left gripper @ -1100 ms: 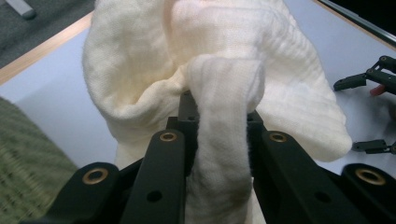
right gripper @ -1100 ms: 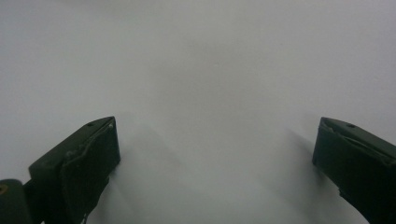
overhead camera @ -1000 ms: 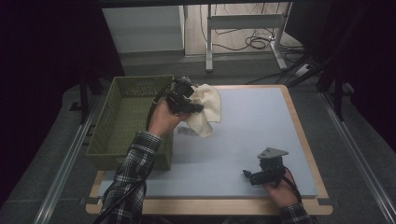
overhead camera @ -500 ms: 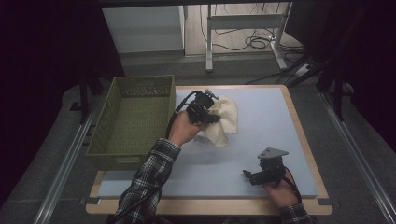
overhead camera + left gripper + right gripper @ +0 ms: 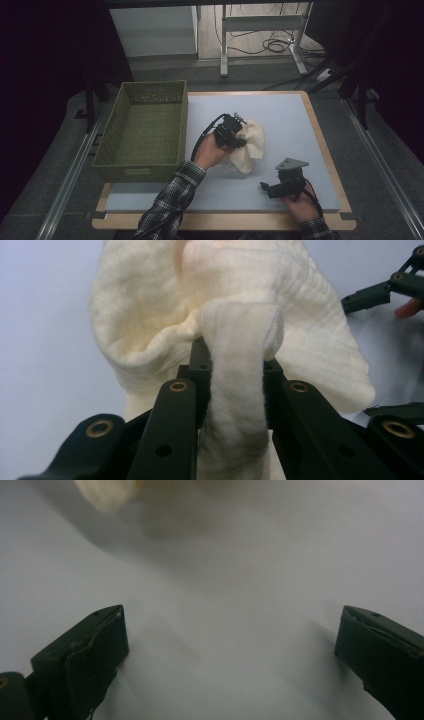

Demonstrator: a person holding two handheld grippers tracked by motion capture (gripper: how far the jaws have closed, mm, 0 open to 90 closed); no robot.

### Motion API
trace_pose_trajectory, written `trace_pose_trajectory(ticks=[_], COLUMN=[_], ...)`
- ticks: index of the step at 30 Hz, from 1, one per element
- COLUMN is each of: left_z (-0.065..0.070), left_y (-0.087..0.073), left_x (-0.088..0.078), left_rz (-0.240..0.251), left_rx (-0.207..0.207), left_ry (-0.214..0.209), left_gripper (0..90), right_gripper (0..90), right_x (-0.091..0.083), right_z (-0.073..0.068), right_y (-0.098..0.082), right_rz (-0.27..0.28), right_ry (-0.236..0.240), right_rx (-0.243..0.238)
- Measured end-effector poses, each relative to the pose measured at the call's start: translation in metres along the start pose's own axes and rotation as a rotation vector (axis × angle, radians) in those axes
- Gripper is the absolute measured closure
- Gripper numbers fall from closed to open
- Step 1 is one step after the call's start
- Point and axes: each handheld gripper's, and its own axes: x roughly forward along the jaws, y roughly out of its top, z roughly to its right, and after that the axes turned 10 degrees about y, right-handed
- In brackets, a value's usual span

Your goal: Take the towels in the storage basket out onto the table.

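Left gripper view has the left gripper [image 5: 235, 375] with its jaws pinched on a fold of the cream cloth [image 5: 240, 305], the rest drooping toward the table's middle. Near the front edge, toward the right corner, the right gripper [image 5: 230, 655] gapes wide, holding nothing. A green basket [image 5: 142, 131] stands along the table's [image 5: 295, 107] left edge.

My black left hand-held gripper [image 5: 235, 390] pinches a cream, ribbed cotton cloth [image 5: 250, 145]. My sleeve [image 5: 172, 202] is dark plaid. The woven plastic basket [image 5: 145, 131] is olive green, the surface [image 5: 290, 115] pale blue-grey with a light wooden edge.
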Motion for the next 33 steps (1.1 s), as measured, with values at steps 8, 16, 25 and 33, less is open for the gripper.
trace_pose_trajectory(ticks=[8,16,25,33], left_z=[0.009,0.013,0.011,0.003], left_y=[-0.012,-0.019,-0.022,-0.033], left_x=[0.022,0.037,0.018,0.001], left_rz=[-0.014,-0.001,0.049,0.071], left_rx=[0.006,0.004,-0.005,-0.023], left_ry=[-0.006,-0.02,0.003,0.022], left_gripper=[75.4,52.1,33.5,37.8], right_gripper=[0.7,0.7,0.7,1.9], right_x=[0.0,0.0,0.0,-0.001], right_z=[0.0,0.0,0.0,0.0], right_y=[0.0,0.0,0.0,0.0], right_rz=[0.0,0.0,-0.001,0.0], right_ry=[0.002,0.002,0.005,0.018], right_rx=[0.002,0.001,0.0,-0.002])
